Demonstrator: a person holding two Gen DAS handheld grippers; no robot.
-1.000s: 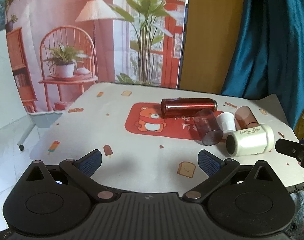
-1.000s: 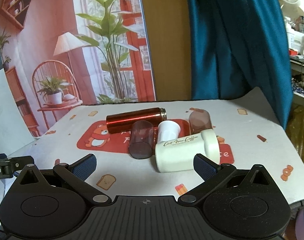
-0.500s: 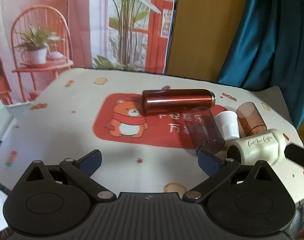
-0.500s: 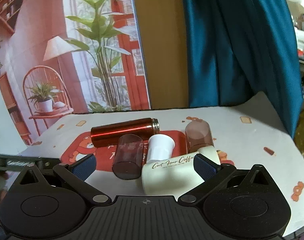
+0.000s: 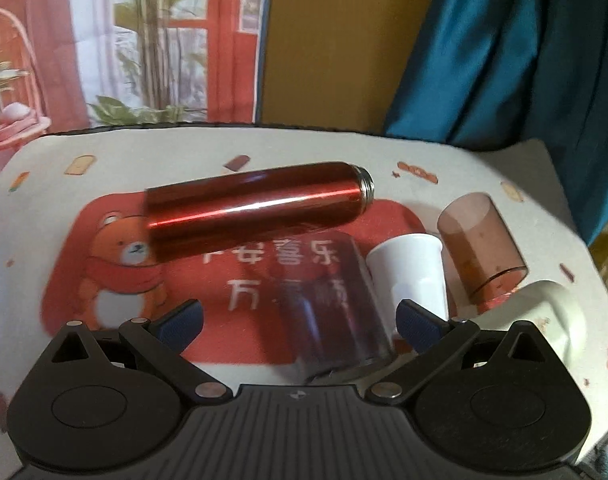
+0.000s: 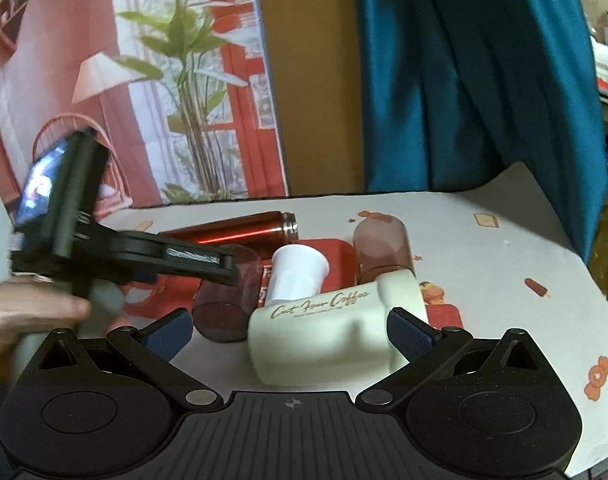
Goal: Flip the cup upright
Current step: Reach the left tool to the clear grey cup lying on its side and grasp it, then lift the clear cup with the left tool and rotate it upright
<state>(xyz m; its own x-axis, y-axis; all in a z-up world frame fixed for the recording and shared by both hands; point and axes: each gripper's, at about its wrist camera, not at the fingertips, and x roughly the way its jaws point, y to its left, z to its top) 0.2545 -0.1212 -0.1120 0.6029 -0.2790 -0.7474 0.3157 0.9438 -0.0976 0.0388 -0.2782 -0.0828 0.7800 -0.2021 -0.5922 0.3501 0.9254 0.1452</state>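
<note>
Several cups lie on their sides on the table. A dark purple see-through cup (image 5: 332,304) lies between the open jaws of my left gripper (image 5: 299,320); it also shows in the right wrist view (image 6: 227,300). A cream cup with brown script (image 6: 328,332) lies between the open jaws of my right gripper (image 6: 289,330), untouched by the pads; it also shows in the left wrist view (image 5: 552,312). A small white cup (image 5: 412,264), a brown see-through cup (image 5: 480,240) and a red metal flask (image 5: 255,208) lie behind. The left gripper (image 6: 199,264) shows above the purple cup.
The tablecloth (image 5: 484,168) has a red bear mat (image 5: 115,264) under the cups. A printed backdrop (image 6: 143,80), a wooden panel (image 5: 336,40) and a teal curtain (image 6: 464,72) stand behind the table. The table's right edge (image 6: 596,272) is close.
My left gripper has moved forward and right, so the purple cup now lies between its jaws. My right gripper has closed in on the cream cup. Both stay open.
</note>
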